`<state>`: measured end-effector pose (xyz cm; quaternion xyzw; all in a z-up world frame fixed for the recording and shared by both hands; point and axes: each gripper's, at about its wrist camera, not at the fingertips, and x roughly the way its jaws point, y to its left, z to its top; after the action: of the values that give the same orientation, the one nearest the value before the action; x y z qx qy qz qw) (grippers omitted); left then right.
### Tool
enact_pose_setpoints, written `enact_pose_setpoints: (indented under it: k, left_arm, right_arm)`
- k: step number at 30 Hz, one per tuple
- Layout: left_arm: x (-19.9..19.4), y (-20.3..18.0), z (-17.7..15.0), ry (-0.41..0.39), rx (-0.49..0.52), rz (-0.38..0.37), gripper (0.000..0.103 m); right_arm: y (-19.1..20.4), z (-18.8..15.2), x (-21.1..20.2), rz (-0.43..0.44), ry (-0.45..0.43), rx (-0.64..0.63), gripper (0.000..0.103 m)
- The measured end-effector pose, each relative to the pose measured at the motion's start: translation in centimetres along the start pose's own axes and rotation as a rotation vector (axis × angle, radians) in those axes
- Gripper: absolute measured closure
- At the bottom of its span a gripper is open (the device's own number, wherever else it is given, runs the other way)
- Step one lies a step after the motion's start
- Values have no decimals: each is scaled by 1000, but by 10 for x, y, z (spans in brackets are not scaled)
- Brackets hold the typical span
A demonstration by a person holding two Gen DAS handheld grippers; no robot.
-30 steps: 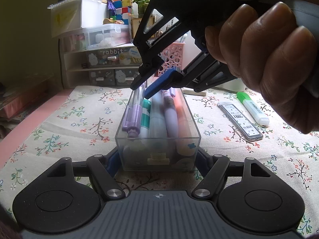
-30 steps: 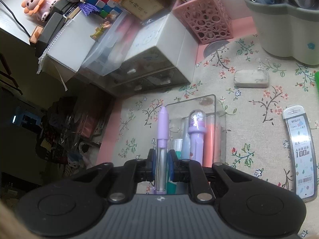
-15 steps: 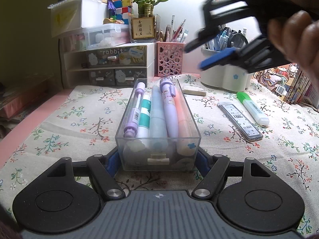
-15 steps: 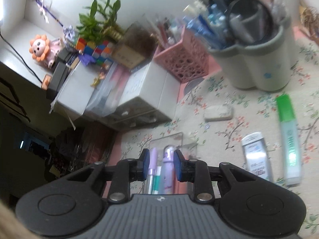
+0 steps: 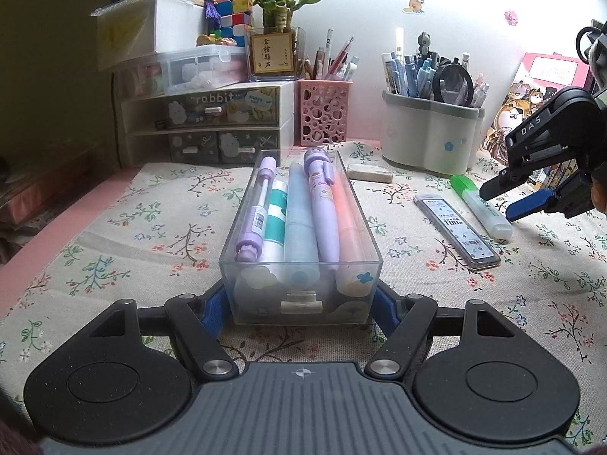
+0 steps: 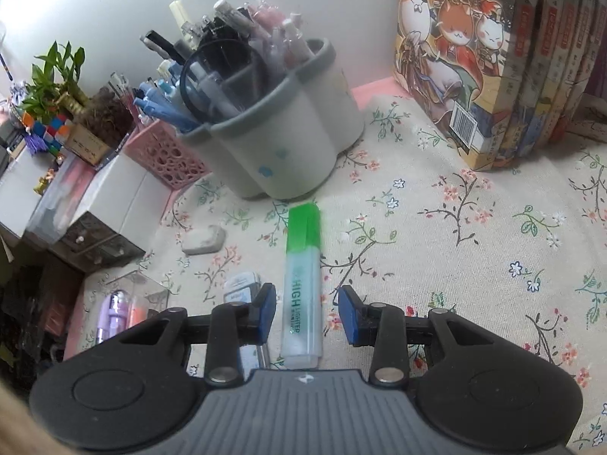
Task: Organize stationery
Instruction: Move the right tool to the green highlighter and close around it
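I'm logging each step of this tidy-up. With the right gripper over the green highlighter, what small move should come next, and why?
Probably lower the right gripper and close on the green highlighter. Its jaws are open on either side of the barrel, which lies loose on the tablecloth, while the left gripper steadies the clear box that holds the other pens.

Home study desk: floral tablecloth (image 5: 125,227), pen holder (image 6: 273,151), manga books (image 6: 504,57).
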<state>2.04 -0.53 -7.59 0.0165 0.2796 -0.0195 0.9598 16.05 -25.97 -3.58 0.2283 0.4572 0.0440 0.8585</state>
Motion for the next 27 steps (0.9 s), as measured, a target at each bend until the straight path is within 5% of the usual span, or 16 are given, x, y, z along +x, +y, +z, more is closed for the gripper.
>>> enact_pose_setpoints:
  k: [12, 18, 27]
  left_arm:
    - [0, 0, 0, 0, 1, 1, 31]
    - [0, 0, 0, 0, 1, 0, 31]
    - [0, 0, 0, 0, 2, 0, 31]
  right_arm:
    - [-12, 9, 9, 60, -5, 15, 73]
    - [21, 1, 18, -41, -40, -207, 80]
    - [25, -8, 12, -49, -45, -186, 83]
